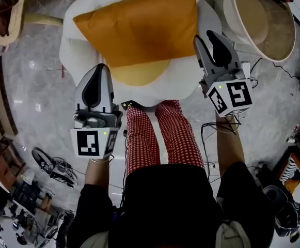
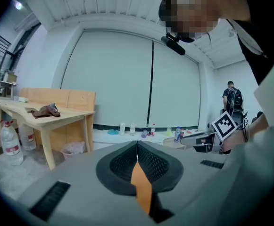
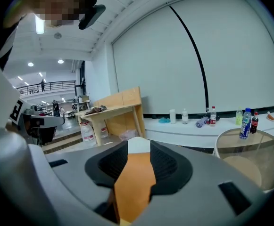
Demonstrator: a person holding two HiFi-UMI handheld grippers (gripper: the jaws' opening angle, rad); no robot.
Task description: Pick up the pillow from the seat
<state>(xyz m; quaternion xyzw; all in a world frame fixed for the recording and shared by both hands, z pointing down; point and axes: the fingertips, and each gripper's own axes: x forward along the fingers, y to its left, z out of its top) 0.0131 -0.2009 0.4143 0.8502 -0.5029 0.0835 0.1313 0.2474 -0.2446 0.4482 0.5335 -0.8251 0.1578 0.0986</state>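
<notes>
An orange pillow (image 1: 139,27) lies on a white padded seat (image 1: 178,79), with a paler yellow cushion (image 1: 137,75) showing under its front edge. My left gripper (image 1: 100,68) hovers at the pillow's front left, over the seat's edge, shut with nothing between its fingers. In the left gripper view its tips (image 2: 137,147) meet, and orange pillow (image 2: 141,187) shows below them. My right gripper (image 1: 206,37) is beside the pillow's right corner, open. In the right gripper view, pillow (image 3: 134,182) and white seat (image 3: 139,146) show through the gap, and nothing is gripped.
A round beige tub chair (image 1: 263,19) stands close on the right. A wooden table (image 1: 5,9) is at the far left. Cables (image 1: 211,133) trail on the floor by my red checked trouser legs (image 1: 165,133). Another person (image 2: 232,98) stands in the background.
</notes>
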